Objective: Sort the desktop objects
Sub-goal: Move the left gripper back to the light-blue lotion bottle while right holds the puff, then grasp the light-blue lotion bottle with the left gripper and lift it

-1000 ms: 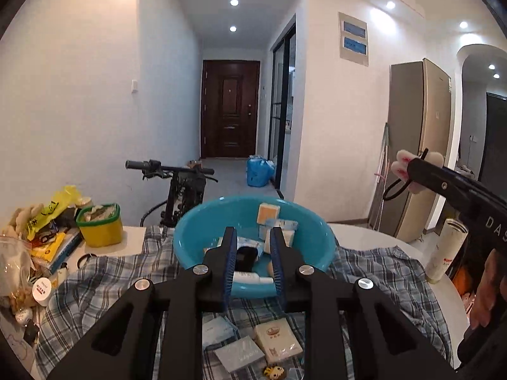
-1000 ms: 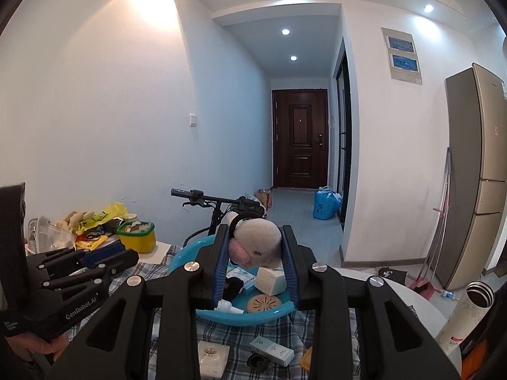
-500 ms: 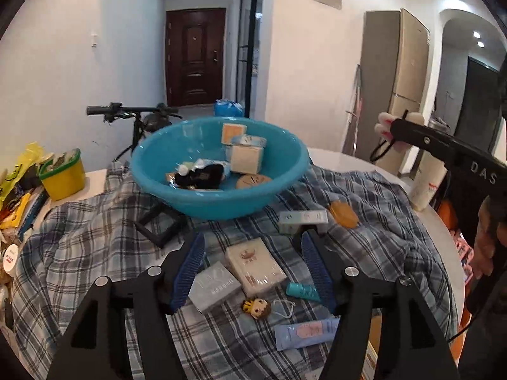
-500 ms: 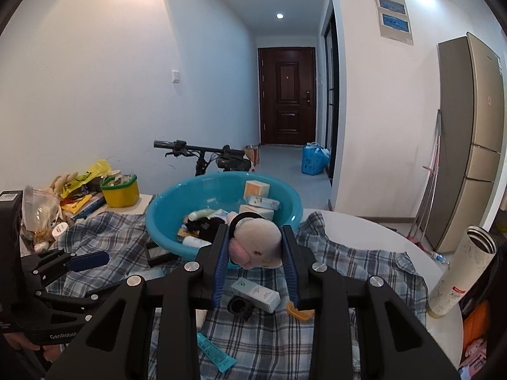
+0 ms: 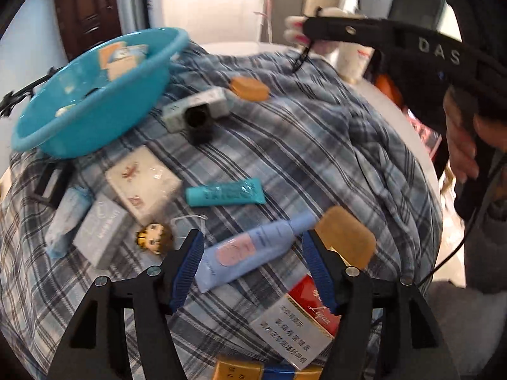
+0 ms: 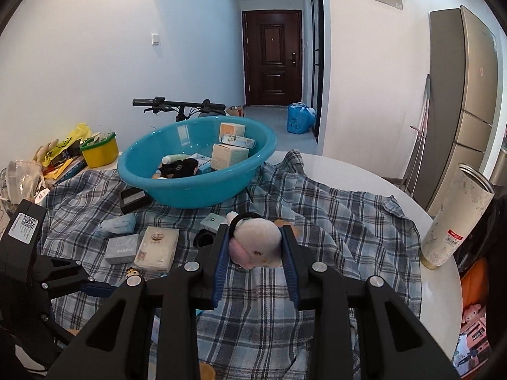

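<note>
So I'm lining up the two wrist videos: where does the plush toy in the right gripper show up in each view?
Left wrist view: the plush toy peeks out at top centre-right, clamped at the tip of the right gripper.
Right wrist view: it sits at lower centre, between the blue finger pads.
Shared landmark: the teal basin on the plaid cloth.

Left tool spread wide, angled down — right tool clamped.
</note>
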Demonstrator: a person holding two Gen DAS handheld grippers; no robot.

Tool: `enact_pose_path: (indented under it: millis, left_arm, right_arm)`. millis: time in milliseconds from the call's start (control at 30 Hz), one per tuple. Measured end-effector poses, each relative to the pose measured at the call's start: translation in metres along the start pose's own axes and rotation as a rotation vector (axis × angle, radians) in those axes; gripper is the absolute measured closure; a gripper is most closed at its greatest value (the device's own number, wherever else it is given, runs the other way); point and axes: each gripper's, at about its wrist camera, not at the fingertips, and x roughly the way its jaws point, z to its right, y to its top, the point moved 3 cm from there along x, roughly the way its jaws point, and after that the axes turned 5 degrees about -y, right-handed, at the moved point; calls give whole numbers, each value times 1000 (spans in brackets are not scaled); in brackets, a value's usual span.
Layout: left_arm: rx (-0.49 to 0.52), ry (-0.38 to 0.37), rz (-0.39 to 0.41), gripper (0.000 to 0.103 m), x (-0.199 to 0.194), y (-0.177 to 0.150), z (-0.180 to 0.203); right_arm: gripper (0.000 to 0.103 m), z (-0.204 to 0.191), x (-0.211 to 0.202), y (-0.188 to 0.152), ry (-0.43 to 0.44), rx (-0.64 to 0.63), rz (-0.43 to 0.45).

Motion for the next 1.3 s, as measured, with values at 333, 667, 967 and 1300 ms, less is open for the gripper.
enact_pose_path:
  millis: [333,667,967,1300]
  left_arm:
    - [97,22,-121,47,36,6,12]
    - [-52,41,-83,86,25,15,-12]
    - [-114,9,-83,87,23,11,-26]
    - [-112,3,-122,76,42,11,-31]
  right_arm:
    - [73,13,3,-17,-13,18,-47]
    - [73,22,3,-18,-19,33,-43]
    - [73,24,9,-21,-7,42,-56]
    - [73,32,9,-22,-22,57,-64]
